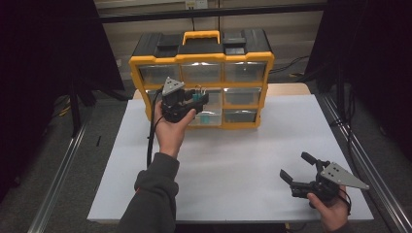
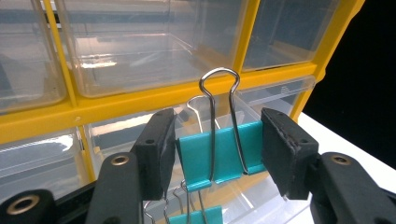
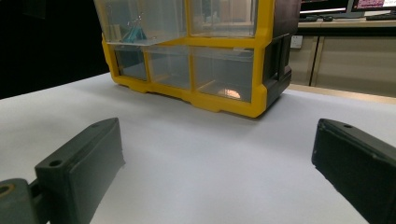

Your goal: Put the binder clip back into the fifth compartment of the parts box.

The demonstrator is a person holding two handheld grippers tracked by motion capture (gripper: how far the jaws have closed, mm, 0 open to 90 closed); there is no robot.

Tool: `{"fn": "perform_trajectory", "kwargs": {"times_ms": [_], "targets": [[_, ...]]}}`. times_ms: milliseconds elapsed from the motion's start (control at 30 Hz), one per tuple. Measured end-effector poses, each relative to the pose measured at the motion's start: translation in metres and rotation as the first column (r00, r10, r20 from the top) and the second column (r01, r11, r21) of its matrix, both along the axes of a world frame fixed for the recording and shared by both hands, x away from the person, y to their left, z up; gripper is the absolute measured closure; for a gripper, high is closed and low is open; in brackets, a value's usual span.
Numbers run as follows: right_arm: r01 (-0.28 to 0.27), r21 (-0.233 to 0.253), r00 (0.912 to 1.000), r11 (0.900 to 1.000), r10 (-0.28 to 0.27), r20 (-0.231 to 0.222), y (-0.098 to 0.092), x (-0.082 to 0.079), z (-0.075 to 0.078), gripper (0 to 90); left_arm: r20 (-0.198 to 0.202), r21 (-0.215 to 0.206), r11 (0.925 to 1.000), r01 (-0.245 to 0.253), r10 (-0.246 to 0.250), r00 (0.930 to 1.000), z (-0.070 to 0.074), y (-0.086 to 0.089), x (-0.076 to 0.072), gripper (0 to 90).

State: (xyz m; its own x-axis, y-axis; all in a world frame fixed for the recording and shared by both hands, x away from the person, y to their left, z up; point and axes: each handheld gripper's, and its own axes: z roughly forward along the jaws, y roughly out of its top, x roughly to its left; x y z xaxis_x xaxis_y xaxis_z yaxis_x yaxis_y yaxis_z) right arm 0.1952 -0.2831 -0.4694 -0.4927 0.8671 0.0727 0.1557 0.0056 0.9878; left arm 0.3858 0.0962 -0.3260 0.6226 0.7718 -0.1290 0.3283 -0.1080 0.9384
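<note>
Teal binder clip (image 2: 219, 156) with silver wire handles, yellow-and-black organizer (image 1: 201, 77) with clear, perhaps faintly tinted drawers, white table (image 1: 243, 160)

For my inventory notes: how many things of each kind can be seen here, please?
Teal binder clips: 2, one held, one below in the open drawer
Yellow drawer organizer: 1
Grippers: 2, left, right
Total: 5

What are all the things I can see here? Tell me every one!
Drawer organiser: one, yellow and black with clear drawers, far side of the table.
Binder clip: one, teal, between the left gripper's pads in front of the drawers.
More binder clips: several, teal, in the open drawer below.
Table: one, white.
Left gripper: one, black, raised at the organiser.
Right gripper: one, black, open, low at the near right.
</note>
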Motion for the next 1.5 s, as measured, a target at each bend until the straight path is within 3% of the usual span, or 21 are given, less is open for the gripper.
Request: {"fn": "perform_trajectory", "kwargs": {"times_ms": [500,633,733,900,1100,1500], "targets": [[0.001,0.002,1.0000,1.000,-0.001,-0.001,0.000,0.000,0.000,1.6,-0.005,-0.002,0.9996,0.028,-0.028,0.9996,-0.005,-0.007,0.001,47.1],[-0.004,-0.001,1.0000,1.000,0.004,-0.003,0.000,0.000,0.000,1.6,-0.014,-0.016,0.9995,0.029,-0.029,0.9995,-0.005,-0.007,0.001,37.7],[-0.002,0.001,1.0000,1.000,0.002,-0.002,0.001,0.000,0.000,1.6,-0.015,0.001,0.9996,0.028,-0.028,0.9995,-0.005,-0.004,0.001,30.5],[-0.004,0.004,1.0000,1.000,0.004,0.001,0.001,0.001,0.000,1.6,0.017,0.006,0.9994,0.034,-0.034,0.9993,-0.003,0.000,-0.002,17.5],[-0.010,-0.002,0.9999,1.000,0.010,-0.003,0.001,0.001,0.000,1.6,0.036,0.001,0.9989,0.048,-0.048,0.9982,-0.001,0.010,-0.011,10.0],[-0.008,-0.004,1.0000,1.000,0.008,0.001,0.002,0.001,0.000,1.6,0.057,-0.030,0.9983,0.050,-0.048,0.9972,-0.011,0.047,-0.033,6.9]]}}
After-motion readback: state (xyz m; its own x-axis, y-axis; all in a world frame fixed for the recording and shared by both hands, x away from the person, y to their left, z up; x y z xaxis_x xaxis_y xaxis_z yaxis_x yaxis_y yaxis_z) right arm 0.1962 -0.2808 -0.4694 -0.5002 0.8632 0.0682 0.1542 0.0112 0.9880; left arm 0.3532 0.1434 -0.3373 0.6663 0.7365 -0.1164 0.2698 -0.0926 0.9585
